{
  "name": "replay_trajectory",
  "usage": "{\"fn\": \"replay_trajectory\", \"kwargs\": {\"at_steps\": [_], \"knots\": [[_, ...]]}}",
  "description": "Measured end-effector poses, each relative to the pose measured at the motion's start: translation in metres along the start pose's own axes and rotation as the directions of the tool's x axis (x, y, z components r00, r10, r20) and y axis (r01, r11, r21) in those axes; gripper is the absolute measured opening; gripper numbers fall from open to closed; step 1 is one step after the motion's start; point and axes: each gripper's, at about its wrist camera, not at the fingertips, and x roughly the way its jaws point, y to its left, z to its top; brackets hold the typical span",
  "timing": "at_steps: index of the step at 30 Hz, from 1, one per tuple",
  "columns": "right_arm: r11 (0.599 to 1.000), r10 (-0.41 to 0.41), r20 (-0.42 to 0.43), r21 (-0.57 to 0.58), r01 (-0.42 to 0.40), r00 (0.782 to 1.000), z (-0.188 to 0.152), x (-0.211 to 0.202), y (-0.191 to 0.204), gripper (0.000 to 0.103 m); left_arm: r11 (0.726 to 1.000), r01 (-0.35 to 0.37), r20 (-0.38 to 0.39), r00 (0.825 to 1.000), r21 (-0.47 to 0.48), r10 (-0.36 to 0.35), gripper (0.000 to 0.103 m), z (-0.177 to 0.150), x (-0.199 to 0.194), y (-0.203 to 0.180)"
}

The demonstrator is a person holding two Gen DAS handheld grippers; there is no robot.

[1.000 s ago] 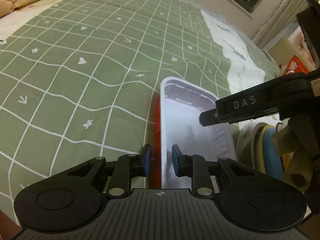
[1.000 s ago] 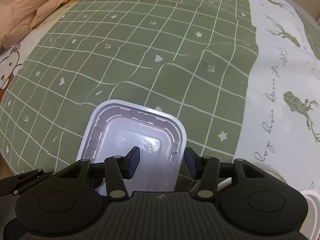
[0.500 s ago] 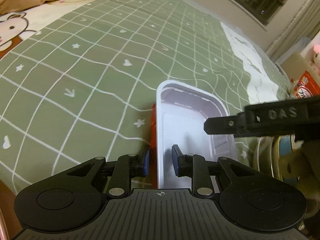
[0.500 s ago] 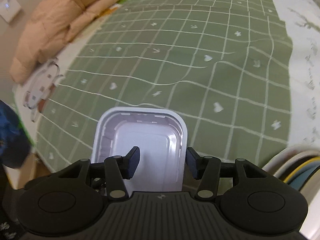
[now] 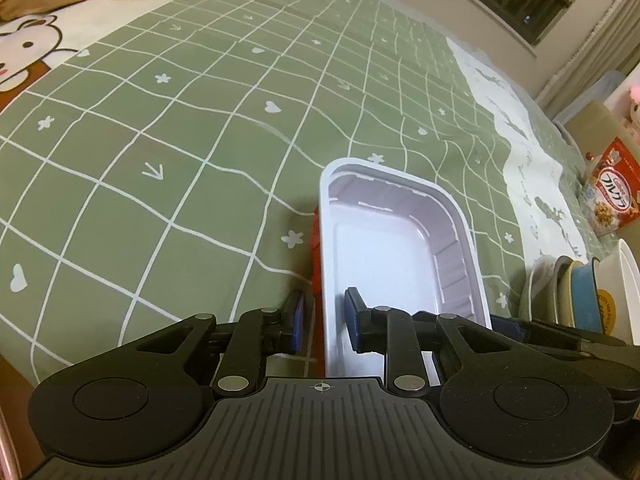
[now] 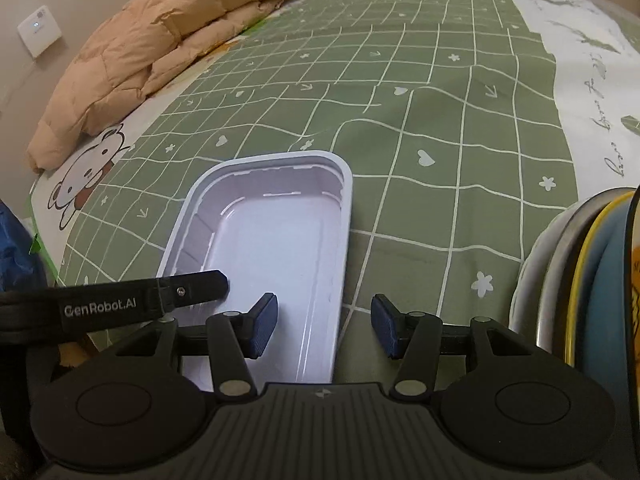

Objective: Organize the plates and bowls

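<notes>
White plastic sits between both pairs of jaws: the tray (image 5: 380, 248) lies on the bed (image 5: 160, 200), long axis pointing to 12 o'clock. The left hand-held gripper (image 5: 324, 316) straddles its left wall. Its jaws have just been opening a little, and the pads now stand apart with the wall between them, not pressing it. The right hand-held gripper (image 6: 324, 326) was above the tray half a second ago and has dropped low. Its jaws are apart on either side of the right wall, clear of it. This looks like a two-handed set-down or release, with the tray resting where it is.

A red thing (image 5: 315, 256) pokes out from under the tray's left rim at 9 o'clock; what it is cannot be told. At 3 o'clock, near the tray, nested plates and bowls (image 6: 580, 260) crowd the right hand's side. Farther off, a cereal box (image 5: 612, 200) stands at 2 o'clock and a tan quilt (image 6: 160, 60) lies at 11 o'clock.
</notes>
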Motion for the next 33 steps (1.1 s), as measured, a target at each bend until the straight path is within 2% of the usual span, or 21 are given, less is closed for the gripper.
{"fn": "replay_trajectory", "kwargs": {"at_steps": [6,11,16,21,25,30,33], "knots": [[0.997,0.056,0.043,0.05,-0.058,0.997,-0.011,-0.002,-0.014,0.057,0.999,0.027,0.005,1.0,-0.017,-0.027,0.027,0.0,0.007,0.003],[0.996,0.094,0.04,-0.009,-0.094,0.995,-0.019,-0.001,-0.004,0.082,0.998,0.052,0.011,0.999,-0.021,-0.051,0.027,0.0,0.009,0.006],[0.991,0.115,0.017,-0.068,-0.114,0.993,-0.022,0.005,0.009,0.103,0.996,0.077,0.003,0.997,-0.039,-0.076,0.027,0.001,0.011,0.009],[0.992,0.083,0.029,-0.095,-0.08,0.996,-0.026,0.006,0.019,0.103,0.998,0.068,0.007,0.998,-0.013,-0.067,0.028,0.001,0.011,0.005],[0.994,0.086,0.05,-0.073,-0.082,0.995,-0.033,0.002,0.019,0.103,0.999,0.053,0.013,0.998,0.006,-0.053,0.029,-0.001,0.011,0.001],[0.991,0.095,0.061,-0.1,-0.089,0.994,-0.035,0.001,0.02,0.103,0.999,0.038,0.021,0.999,0.025,-0.038,0.03,-0.003,0.01,-0.003],[0.992,0.075,0.071,-0.111,-0.066,0.995,-0.035,-0.001,0.02,0.096,0.999,0.043,0.022,0.999,0.02,-0.043,0.03,-0.003,0.01,-0.002]]}}
